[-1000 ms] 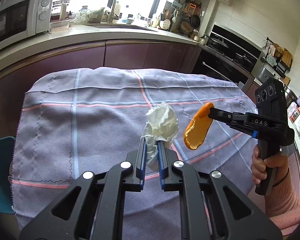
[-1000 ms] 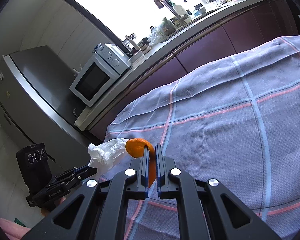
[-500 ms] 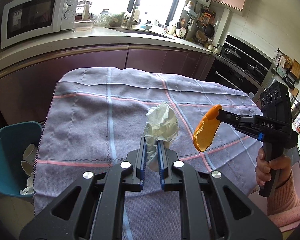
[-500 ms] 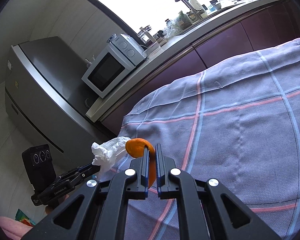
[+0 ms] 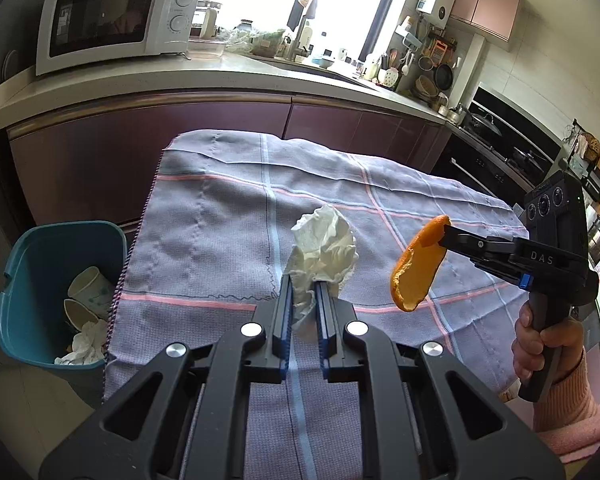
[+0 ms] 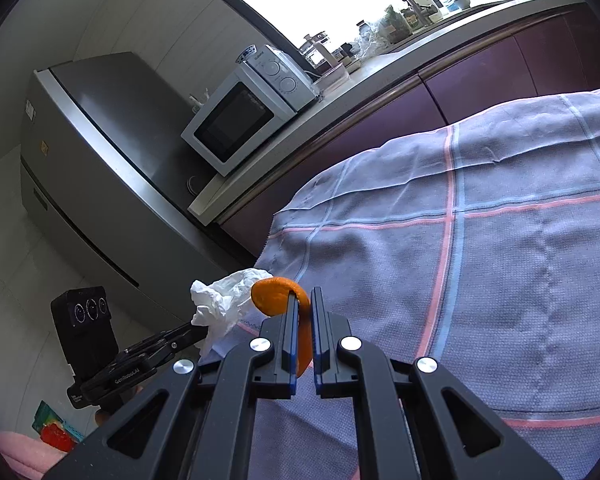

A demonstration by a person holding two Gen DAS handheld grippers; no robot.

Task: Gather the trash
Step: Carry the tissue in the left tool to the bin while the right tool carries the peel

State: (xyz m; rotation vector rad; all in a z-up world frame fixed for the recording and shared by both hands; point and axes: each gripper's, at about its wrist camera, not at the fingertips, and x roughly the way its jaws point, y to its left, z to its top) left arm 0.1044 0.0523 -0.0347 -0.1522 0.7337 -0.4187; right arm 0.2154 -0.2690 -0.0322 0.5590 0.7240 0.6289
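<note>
A: What trash is in play?

B: Two pieces. A crumpled white tissue (image 5: 324, 246), wrinkled and bunched, fanning out wider at its free end. And an orange peel (image 5: 418, 266), a curved sliver, bright orange on the skin side and paler on the hollow inner face.

A: Where is the tissue?

B: In the left gripper (image 5: 303, 284). Its blue-lined fingers are drawn close together and pinch the tissue's narrow lower end; the rest stands up beyond the fingertips, lifted above the checked tablecloth (image 5: 220, 240).

A: And the peel?

B: In the right gripper (image 6: 304, 300). The two fingers are nearly together with the peel clamped edgewise between them. From the right wrist view the rounded skin end sticks out past the fingertips to the left, and the rest runs down through the narrow gap. From the left wrist view the peel hangs from the tip of the tongs, held up off the cloth.

A: How do the two pieces sit relative to each other?

B: Near, side by side in the air. In the right wrist view the tissue overlaps the peel's edge; whether they touch, I cannot tell. In the left wrist view there is a clear gap between them.

A: Anything else close by?

B: A teal bin (image 5: 40, 264) on the floor beside the table's left edge, holding paper cups (image 5: 88, 282) and a crumpled tissue. A white microwave (image 5: 112, 20) sits on the counter behind.
</note>
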